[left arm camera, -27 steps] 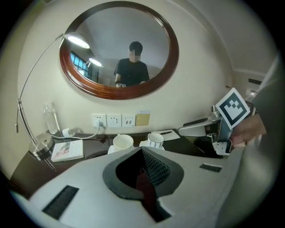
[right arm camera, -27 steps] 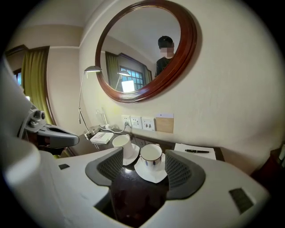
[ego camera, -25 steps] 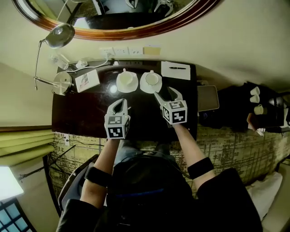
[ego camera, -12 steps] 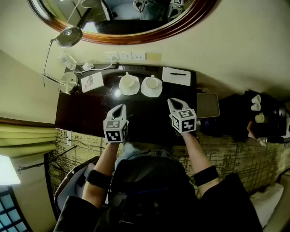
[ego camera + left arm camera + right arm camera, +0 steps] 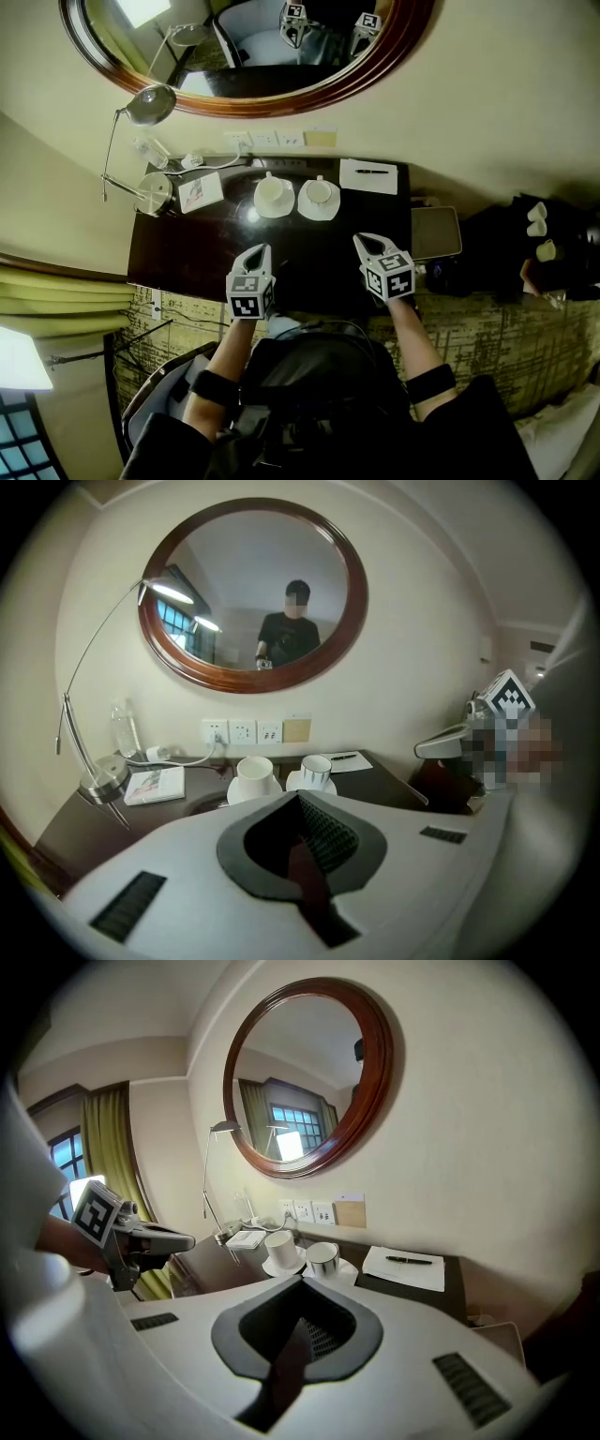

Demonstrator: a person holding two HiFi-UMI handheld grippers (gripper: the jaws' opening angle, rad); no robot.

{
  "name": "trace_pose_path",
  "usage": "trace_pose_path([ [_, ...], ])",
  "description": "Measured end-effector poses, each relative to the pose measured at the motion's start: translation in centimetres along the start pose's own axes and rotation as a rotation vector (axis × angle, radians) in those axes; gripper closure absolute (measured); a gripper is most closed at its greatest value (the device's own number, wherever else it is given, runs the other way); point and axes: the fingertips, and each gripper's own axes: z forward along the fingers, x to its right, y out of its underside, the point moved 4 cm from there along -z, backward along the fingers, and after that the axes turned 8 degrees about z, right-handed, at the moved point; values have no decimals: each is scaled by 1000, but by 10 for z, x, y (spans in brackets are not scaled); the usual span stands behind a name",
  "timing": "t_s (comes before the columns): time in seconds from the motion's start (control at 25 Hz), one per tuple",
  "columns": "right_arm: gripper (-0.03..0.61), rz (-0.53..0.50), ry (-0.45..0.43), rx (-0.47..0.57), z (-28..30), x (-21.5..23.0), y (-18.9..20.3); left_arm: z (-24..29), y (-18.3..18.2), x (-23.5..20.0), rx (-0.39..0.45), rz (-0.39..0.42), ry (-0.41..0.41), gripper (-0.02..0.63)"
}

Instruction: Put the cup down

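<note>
Two white cups on white saucers stand side by side at the back of the dark desk (image 5: 187, 244). The left cup (image 5: 275, 193) looks upside down; the right cup (image 5: 320, 192) is upright with a dark rim. My left gripper (image 5: 260, 251) hovers over the desk's near part, shut and empty, well short of the cups. My right gripper (image 5: 361, 240) is also shut on nothing, nearer than the right cup and to its right. The left gripper view shows both cups (image 5: 254, 771) (image 5: 316, 768) ahead; the right gripper view shows them (image 5: 279, 1245) (image 5: 323, 1257) too.
A chrome desk lamp (image 5: 152, 192) and a booklet (image 5: 200, 191) sit at the desk's left. A notepad with a pen (image 5: 368, 176) lies at the back right. Wall sockets (image 5: 265, 140) and a round mirror (image 5: 253, 66) are behind. A grey tray (image 5: 436, 232) adjoins the desk's right end.
Both grippers have drawn back from the cups toward the desk's near edge. The right gripper's jaws, apart beside the right cup a second ago, are now together and empty.
</note>
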Motion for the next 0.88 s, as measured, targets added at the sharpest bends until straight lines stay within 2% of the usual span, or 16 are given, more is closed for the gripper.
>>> trace_pose_path([
  [0.2,578,8,-20,-15,1,-3,7,0,-3,5,12,25,27,612],
  [0.44,578,1,-57,-32,3,-14,7,0,0,3,23,-9,27,612],
  [0.64,578,-1,-74,-58,5,-16,15,1,1,5,17,-7,34,612],
  [0.88,578,7,-76,-68,4,-18,17,6,3,1,18,33,14,612],
])
